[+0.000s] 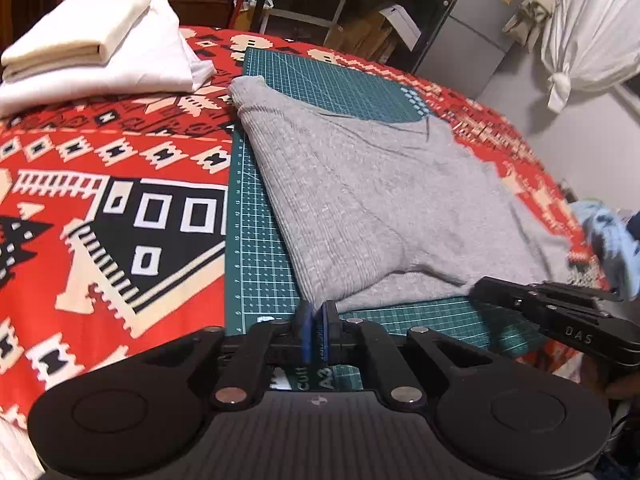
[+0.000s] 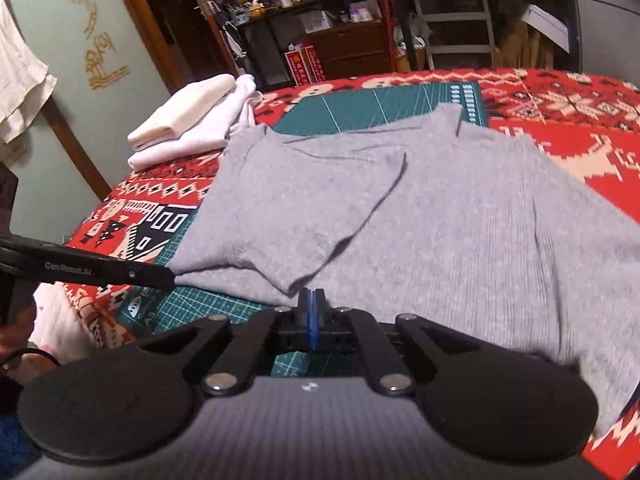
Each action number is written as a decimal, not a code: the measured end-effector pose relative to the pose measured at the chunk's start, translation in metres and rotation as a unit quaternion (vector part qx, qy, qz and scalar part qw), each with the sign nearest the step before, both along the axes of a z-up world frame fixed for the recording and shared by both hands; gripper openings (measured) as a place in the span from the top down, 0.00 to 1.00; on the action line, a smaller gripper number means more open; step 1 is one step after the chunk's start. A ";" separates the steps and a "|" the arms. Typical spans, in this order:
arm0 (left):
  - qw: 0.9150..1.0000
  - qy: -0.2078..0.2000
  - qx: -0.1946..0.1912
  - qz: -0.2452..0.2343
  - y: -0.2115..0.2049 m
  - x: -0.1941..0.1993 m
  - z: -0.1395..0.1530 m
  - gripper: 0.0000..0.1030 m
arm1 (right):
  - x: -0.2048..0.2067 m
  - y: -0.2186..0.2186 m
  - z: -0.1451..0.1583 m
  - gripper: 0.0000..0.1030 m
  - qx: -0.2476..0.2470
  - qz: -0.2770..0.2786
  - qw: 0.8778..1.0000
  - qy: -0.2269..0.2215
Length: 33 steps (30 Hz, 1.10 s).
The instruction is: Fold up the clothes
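Grey shirt hem pinched in both closed hand-held grippers.

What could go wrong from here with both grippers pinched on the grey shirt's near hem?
1. The left gripper holds only the corner tip of the grey shirt; it may slip out when lifted.
2. The right gripper grips beside the folded-in sleeve, so a lift could flip that sleeve open.
3. A long forward sweep might nudge the folded white stack by the cutting mat.
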<state>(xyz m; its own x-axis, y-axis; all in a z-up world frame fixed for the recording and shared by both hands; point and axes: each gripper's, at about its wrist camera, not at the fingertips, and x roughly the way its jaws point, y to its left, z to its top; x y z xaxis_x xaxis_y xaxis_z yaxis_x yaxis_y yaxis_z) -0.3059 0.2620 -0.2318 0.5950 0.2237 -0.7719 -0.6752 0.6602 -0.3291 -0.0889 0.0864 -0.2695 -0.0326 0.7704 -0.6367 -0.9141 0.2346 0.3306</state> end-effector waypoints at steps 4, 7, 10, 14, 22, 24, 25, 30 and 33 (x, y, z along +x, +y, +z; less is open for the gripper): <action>1.000 -0.025 -0.011 0.006 0.001 -0.005 0.004 0.87 | 0.000 0.002 0.008 0.91 0.013 0.003 1.000 0.004; 0.999 -0.037 -0.010 0.009 0.000 -0.005 0.008 0.72 | 0.001 0.006 0.010 0.83 0.021 0.002 1.000 0.017; 0.999 -0.031 -0.013 0.017 0.005 -0.001 0.005 0.63 | -0.002 0.013 0.009 0.82 0.015 0.003 1.000 0.016; 0.999 -0.019 -0.025 0.030 0.011 0.003 -0.002 0.78 | -0.005 0.021 0.002 0.98 -0.003 0.006 1.000 0.009; 1.000 -0.002 -0.025 0.019 0.001 -0.002 -0.004 0.93 | -0.013 0.006 0.012 0.99 0.001 0.013 0.999 -0.036; 0.999 -0.010 -0.027 0.024 0.002 -0.006 -0.001 0.93 | -0.011 0.007 0.006 0.99 -0.011 0.013 1.000 -0.026; 0.999 -0.017 -0.025 0.028 0.002 -0.009 0.002 0.93 | -0.009 0.008 0.002 0.98 -0.016 0.011 1.000 -0.018; 0.998 -0.058 -0.012 0.027 0.006 -0.010 0.019 0.93 | -0.006 0.001 0.007 0.96 -0.014 0.003 1.000 -0.011; 0.997 -0.069 -0.004 0.016 0.010 0.004 0.018 0.93 | -0.004 -0.002 0.016 0.92 0.007 -0.006 1.000 -0.019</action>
